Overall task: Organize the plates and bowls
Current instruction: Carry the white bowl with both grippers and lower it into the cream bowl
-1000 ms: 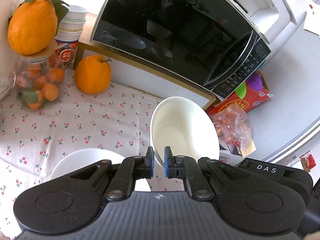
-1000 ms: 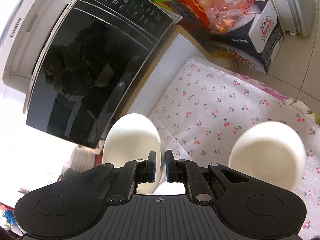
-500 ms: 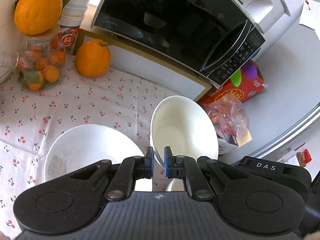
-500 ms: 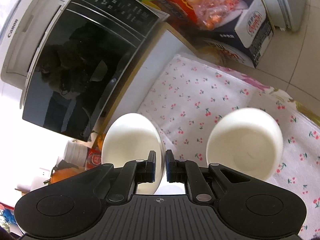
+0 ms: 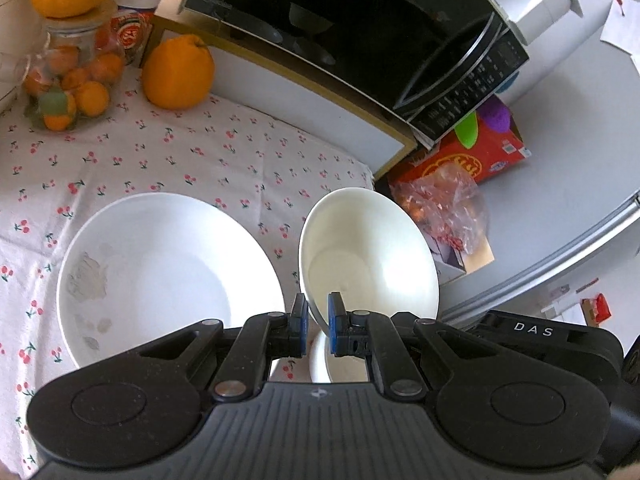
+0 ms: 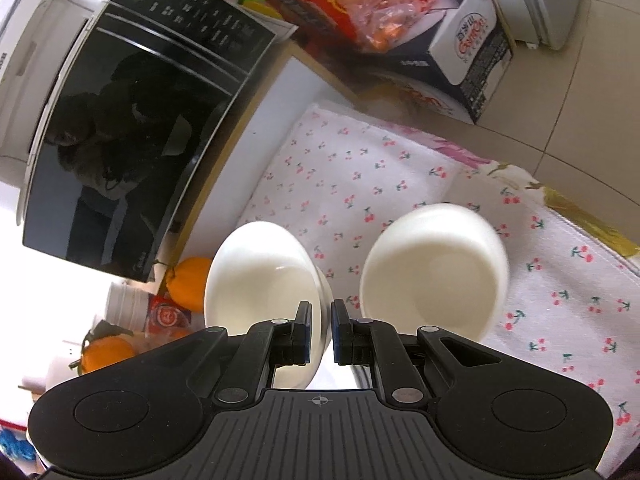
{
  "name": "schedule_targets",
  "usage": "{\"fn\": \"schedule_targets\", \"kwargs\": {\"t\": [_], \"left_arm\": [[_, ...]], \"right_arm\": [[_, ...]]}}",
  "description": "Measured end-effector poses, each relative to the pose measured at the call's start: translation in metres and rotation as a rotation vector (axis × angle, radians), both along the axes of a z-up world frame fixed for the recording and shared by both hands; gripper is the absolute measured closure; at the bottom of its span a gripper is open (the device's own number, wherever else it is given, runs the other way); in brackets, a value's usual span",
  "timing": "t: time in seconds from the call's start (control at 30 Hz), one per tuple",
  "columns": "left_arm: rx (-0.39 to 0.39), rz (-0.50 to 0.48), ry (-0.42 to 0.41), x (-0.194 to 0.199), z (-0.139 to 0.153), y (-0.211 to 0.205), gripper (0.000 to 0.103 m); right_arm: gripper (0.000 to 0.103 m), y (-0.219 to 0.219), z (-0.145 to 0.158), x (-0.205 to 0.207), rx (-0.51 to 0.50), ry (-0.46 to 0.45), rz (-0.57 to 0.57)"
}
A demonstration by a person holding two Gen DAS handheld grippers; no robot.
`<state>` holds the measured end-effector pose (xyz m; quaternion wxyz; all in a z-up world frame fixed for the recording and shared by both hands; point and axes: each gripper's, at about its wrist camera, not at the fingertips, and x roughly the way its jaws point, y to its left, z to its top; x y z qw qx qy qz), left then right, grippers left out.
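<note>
White porcelain is clamped in both tools. In the left wrist view the left gripper (image 5: 317,320) is closed on the rim of a small bowl (image 5: 370,254), which is carried tilted above the cherry-print cloth (image 5: 168,160). At ten o'clock from it a wide plate (image 5: 168,276) is seen lying flat on the cloth, nothing stacked in it yet. In the right wrist view the right gripper (image 6: 320,332) is pinched on the rim of a second bowl (image 6: 262,280); at three o'clock another white bowl (image 6: 434,276) is seen blurred, and whether it rests on the cloth cannot be told. Farther off, a microwave (image 5: 360,36) is seen at twelve o'clock. Organizing is judged midway: two bowls are lifted, none nested, placement remaining.
</note>
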<state>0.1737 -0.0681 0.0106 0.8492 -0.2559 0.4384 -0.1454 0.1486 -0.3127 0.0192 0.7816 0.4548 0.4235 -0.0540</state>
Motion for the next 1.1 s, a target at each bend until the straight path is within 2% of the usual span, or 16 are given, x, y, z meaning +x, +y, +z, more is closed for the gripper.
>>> {"fn": "schedule_targets", "kwargs": {"t": [0.23,0.5,1.1], "left_arm": [[-0.006,-0.045,0.014,-0.002,-0.004,-0.018,0.094],[0.035,-0.107,0.073,-0.003,-0.021,-0.044,0.092],[0.081,-0.146,0.126,-0.005,-0.036,-0.055,0.090]], "right_arm": [[0.092,-0.020,0.000,-0.008,-0.013,0.015,-0.027],[0.092,-0.039,-0.012,-0.014,-0.048,0.110,-0.079],[0.091,-0.045,-0.023,-0.015,-0.079,0.187,-0.106]]}}
